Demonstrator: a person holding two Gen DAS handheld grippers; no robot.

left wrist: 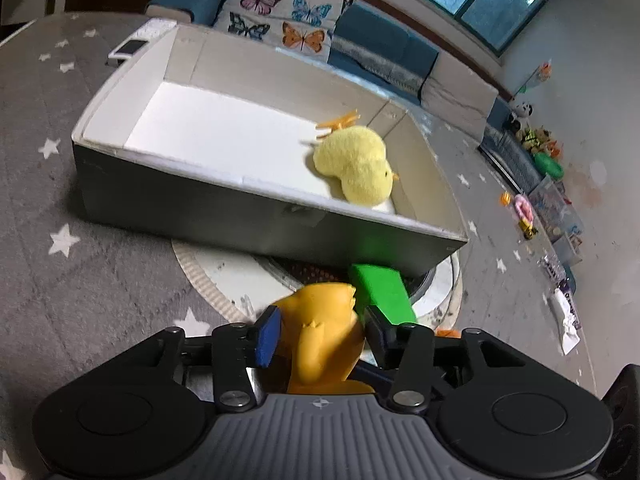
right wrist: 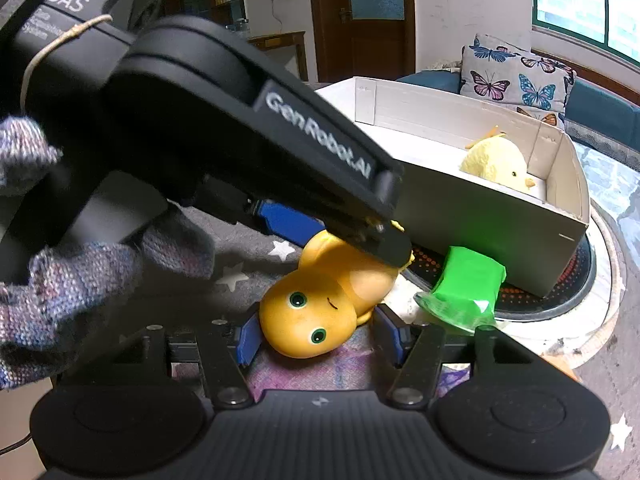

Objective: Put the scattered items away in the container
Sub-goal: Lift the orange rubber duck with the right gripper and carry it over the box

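Container (left wrist: 168,188), the big open cardboard box, fills the upper middle of my left view; it looks stiff-walled and light, and nothing here calls for lifting it. Inside, at its right end, lies a yellow plush chick (left wrist: 354,166), soft and squashy. Lower centre, just outside the box wall, the orange rubber duck (right wrist: 320,304) sits between my left fingers (left wrist: 268,338), which close on its body. It looks smooth, hollow and springy, so I judge it light but slippery; the waist between head and body seems the safest hold. My right fingers (right wrist: 248,344) stand spread on either side of its head, apart from it. Smallest, the green packet (right wrist: 468,292) lies beside the duck, crinkly and soft; its flat sides look best to pinch.
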